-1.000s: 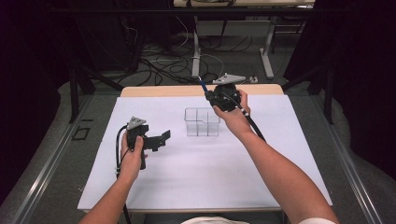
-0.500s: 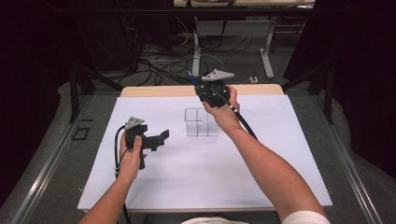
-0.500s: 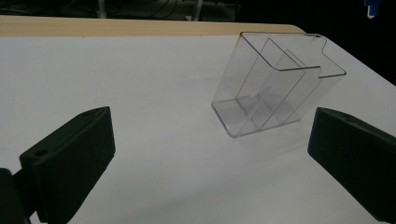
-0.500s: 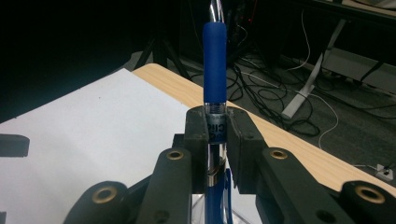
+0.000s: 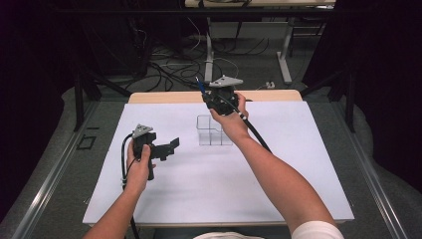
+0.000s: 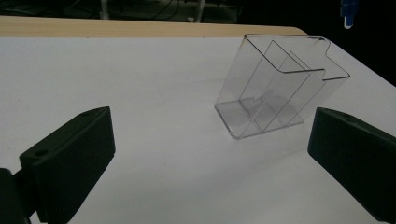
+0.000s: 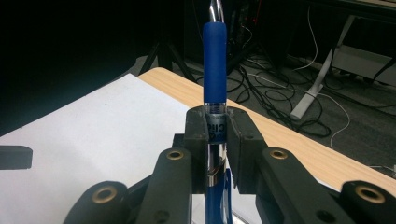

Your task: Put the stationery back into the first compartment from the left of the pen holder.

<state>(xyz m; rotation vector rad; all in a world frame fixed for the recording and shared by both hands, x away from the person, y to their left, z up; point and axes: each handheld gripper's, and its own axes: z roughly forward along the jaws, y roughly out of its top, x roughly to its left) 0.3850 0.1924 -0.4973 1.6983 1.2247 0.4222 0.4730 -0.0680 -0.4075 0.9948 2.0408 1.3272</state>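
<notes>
While right gripper (image 7: 217, 140) jaws clamp blue pen (image 7: 214, 60) upright, left gripper (image 6: 210, 154) jaws gape wide w/ nothing, facing clear organizer (image 6: 275, 88).

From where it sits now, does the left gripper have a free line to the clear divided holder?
Probably yes. The left gripper is open, and the clear divided holder stands ahead of its jaws with only bare white table surface between. The right gripper, shut on the blue pen, is held beyond the holder.

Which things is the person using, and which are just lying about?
In use:
- blue pen with rubber grip, clamped in the right gripper
- clear plastic divided holder
- open left gripper

Lying about:
- tangled floor cables
- metal desk legs
</notes>
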